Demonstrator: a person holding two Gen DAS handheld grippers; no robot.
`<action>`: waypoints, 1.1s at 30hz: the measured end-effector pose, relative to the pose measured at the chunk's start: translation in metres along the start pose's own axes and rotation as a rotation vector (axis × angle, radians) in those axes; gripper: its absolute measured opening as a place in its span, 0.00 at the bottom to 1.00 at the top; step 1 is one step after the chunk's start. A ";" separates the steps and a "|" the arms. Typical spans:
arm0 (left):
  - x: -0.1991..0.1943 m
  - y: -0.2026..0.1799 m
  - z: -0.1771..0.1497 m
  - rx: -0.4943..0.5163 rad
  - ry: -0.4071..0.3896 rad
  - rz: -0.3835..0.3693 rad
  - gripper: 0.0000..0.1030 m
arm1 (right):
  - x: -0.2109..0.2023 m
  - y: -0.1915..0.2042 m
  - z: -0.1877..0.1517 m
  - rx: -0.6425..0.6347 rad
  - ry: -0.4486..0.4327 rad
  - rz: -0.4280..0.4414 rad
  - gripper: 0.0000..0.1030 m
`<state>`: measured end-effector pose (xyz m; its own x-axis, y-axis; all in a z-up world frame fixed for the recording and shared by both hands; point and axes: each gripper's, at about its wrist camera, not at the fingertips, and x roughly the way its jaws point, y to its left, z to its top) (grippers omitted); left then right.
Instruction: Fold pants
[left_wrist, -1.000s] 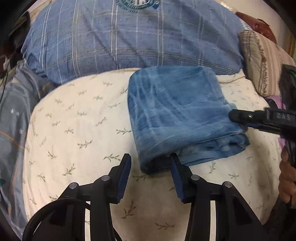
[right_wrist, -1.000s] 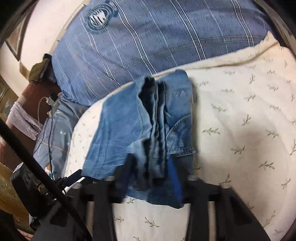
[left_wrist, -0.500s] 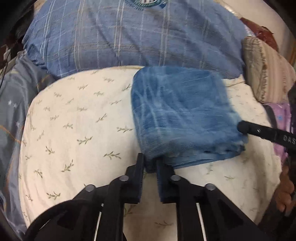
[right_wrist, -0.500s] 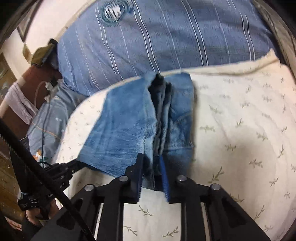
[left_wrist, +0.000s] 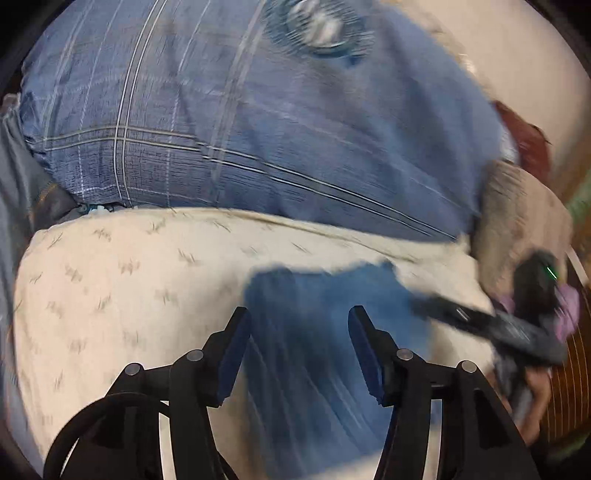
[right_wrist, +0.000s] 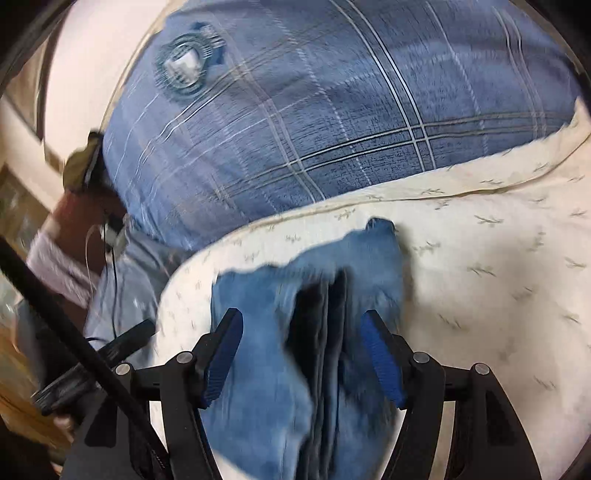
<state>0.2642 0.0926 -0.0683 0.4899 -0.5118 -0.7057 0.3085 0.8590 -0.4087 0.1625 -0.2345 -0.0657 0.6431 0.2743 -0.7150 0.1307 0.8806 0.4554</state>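
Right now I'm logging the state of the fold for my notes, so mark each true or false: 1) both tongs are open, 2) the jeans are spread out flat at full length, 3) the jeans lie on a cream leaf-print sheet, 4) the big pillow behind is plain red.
1) True: the left tongs and right tongs are both spread wide, gripping nothing.
2) False: the jeans are a compact folded bundle, with stacked layers showing at the near edge.
3) True: they rest on the cream leaf-print sheet.
4) False: the big pillow is blue plaid with a round emblem.
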 end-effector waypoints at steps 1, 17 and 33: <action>0.018 0.011 0.005 -0.037 0.026 -0.002 0.51 | 0.005 -0.004 0.002 0.013 -0.005 0.014 0.64; 0.058 0.047 0.002 -0.208 0.010 -0.245 0.14 | 0.011 0.005 -0.005 -0.084 -0.010 -0.006 0.11; 0.048 0.053 -0.005 -0.227 0.026 -0.134 0.35 | 0.017 -0.016 -0.007 -0.001 0.002 -0.007 0.43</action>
<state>0.3002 0.1140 -0.1269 0.4347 -0.6231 -0.6502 0.1767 0.7669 -0.6169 0.1661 -0.2414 -0.0894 0.6407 0.2693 -0.7190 0.1340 0.8829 0.4501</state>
